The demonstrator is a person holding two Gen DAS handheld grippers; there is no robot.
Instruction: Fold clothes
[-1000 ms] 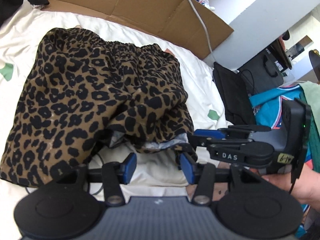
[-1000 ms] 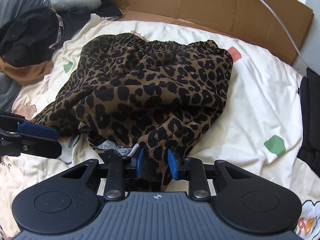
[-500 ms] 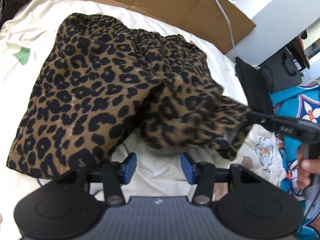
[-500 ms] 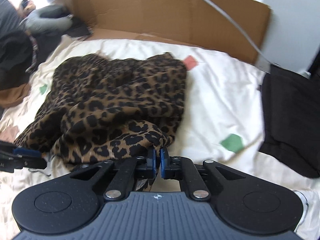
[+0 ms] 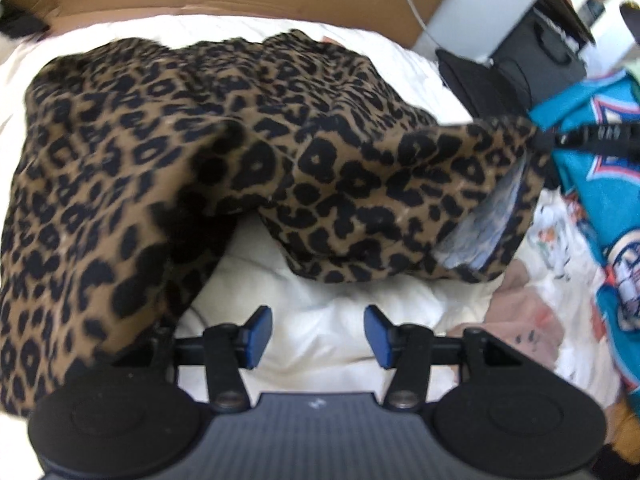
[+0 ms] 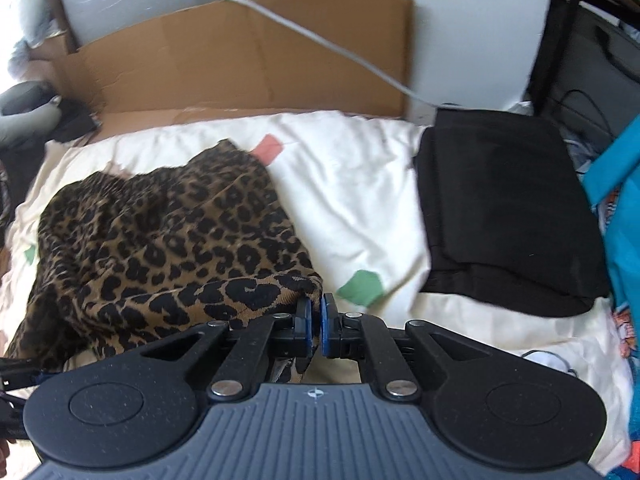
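A leopard-print garment (image 5: pixel 168 152) lies on a cream bedsheet (image 5: pixel 320 320). Its right corner is stretched out to the right and lifted off the sheet. My right gripper (image 6: pixel 316 320) is shut on that corner of the leopard-print garment (image 6: pixel 160 256); in the left wrist view the right gripper (image 5: pixel 544 142) shows at the far right edge, pinching the cloth. A pale inner lining shows below the pinched corner. My left gripper (image 5: pixel 318 334) stands open over bare sheet near the garment's lower hem, with nothing between its blue pads.
A folded black garment (image 6: pixel 504 208) lies on the sheet to the right. A teal printed garment (image 5: pixel 600 184) sits at the far right. Flattened cardboard (image 6: pixel 248 64) with a grey cable (image 6: pixel 320 32) over it stands behind the bed. Dark clothes (image 6: pixel 24 104) pile at the left.
My right gripper has closed on the garment's corner and pulled it out to the right, off the sheet. My left gripper has stayed open near the hem.
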